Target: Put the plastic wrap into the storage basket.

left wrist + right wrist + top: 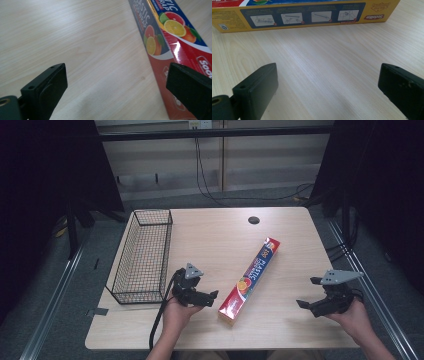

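I have both claws spread wide and empty: my left claw (200, 296) sits just beside the near end of the plastic wrap box (249, 274), my right claw (310, 292) well apart from it. The box lies diagonally mid-surface (210, 240), right of the wire basket (142, 255). I judge a one-ended pinch could swing this long box or let it slip.

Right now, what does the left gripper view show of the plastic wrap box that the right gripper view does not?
Left gripper view: the plastic wrap box shows its red and blue face with citrus fruit pictures. Right gripper view: its yellow side with four instruction diagrams. Both: the box lying on the wooden table, each tool open with nothing between its jaws.
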A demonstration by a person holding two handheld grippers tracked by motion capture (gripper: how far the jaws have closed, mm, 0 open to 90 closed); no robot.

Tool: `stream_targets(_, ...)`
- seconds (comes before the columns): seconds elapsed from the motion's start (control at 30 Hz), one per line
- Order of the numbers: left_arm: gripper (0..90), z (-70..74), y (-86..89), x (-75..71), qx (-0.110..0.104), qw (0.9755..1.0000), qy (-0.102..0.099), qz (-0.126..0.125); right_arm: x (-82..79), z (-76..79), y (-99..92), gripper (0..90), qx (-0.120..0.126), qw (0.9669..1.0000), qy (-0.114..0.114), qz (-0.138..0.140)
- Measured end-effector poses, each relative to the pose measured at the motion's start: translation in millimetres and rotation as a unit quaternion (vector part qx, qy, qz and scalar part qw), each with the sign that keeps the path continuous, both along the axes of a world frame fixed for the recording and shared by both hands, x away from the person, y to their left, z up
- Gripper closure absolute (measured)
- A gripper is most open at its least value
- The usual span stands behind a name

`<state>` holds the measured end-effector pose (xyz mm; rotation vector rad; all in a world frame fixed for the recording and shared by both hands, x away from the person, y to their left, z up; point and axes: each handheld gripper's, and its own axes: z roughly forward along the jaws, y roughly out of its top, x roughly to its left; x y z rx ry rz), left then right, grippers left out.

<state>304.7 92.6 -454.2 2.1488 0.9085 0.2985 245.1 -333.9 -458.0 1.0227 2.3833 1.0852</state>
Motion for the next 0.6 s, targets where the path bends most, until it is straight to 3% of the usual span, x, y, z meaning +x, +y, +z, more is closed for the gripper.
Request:
stream_targets(0.17,4.6,2.0,-4.1,-1.1,-0.011,0.9997,0.010,-0.020,-0.8,1.6,-1.4,3.7,0.004,1.0000,-0.002,0.000)
stream_targets(0.33,4.8,6.1,-11.8,-1.8,-0.015,0.9992,0.019,-0.032,-2.7,0.0,-1.0,4.1,-0.009,1.0000,0.003,0.002)
stream_targets(0.6,5.8,11.1,-27.9,0.4,-0.024,0.9979,0.041,-0.045,-4.6,0.3,-4.0,5.3,0.005,1.0000,0.008,0.003)
